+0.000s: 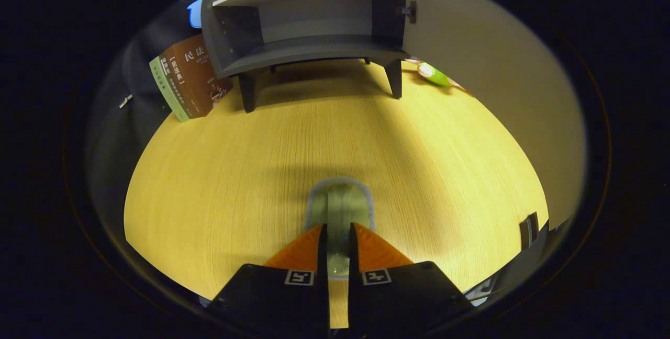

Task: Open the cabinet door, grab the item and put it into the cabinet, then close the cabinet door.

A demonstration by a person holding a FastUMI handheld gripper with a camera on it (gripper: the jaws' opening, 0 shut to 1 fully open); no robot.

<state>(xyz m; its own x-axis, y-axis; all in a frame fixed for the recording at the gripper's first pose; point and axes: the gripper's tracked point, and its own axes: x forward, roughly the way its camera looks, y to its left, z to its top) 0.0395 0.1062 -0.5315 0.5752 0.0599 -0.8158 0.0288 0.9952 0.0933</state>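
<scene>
The gripper (338, 237), fingers nearly together, pinches a pale rounded item (340, 203) above the wooden table (220, 182), well short of the open cabinet (309, 46) beyond it.

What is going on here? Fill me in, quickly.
A hand-held gripper has its two fingers closed on a small pale, grey-edged item over the wooden table. Beyond the fingers stands a grey cabinet on short legs, its door swung open and its lower shelf bare. A brown book leans beside the cabinet, and a green object lies behind the door. The item is not yet in the cabinet, and the door is yet to be closed.
</scene>
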